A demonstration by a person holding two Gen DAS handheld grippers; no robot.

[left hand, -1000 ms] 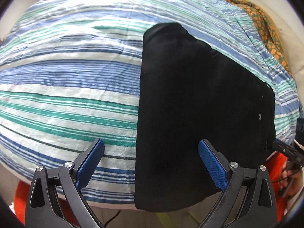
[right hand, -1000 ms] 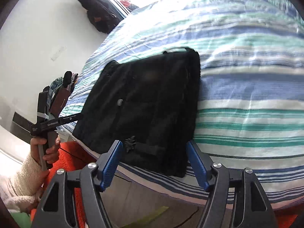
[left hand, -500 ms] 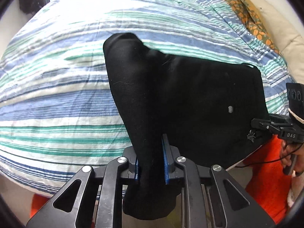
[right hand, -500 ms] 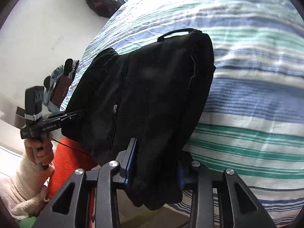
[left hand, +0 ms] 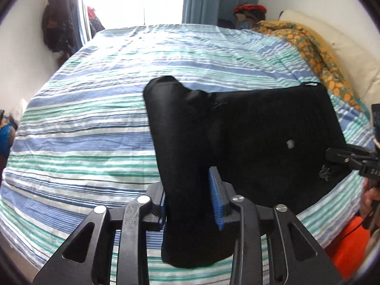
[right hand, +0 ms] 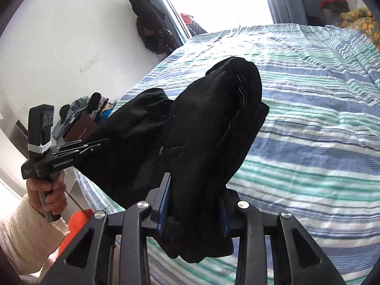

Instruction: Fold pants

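Observation:
The black pants (left hand: 261, 130) are folded into a thick pad over the near edge of the striped bed (left hand: 95, 118). My left gripper (left hand: 190, 201) is shut on the pad's near left corner and lifts it. My right gripper (right hand: 192, 209) is shut on the near right corner of the pants (right hand: 201, 130) and lifts that too. The cloth hangs between both grippers above the bedspread (right hand: 308, 130). The left gripper also shows in the right wrist view (right hand: 95, 143), the right gripper at the right edge of the left wrist view (left hand: 332, 156).
An orange-patterned blanket (left hand: 315, 47) and a cream pillow (left hand: 344, 47) lie at the bed's right side. A window with a blue curtain (left hand: 213, 0) is behind the bed. Dark clothes (right hand: 152, 30) hang on the wall. An orange object (left hand: 346, 244) sits below the bed edge.
Both grippers were open above the pants' near edge, then shut on its corners. They have since lifted the near edge up off the bed.

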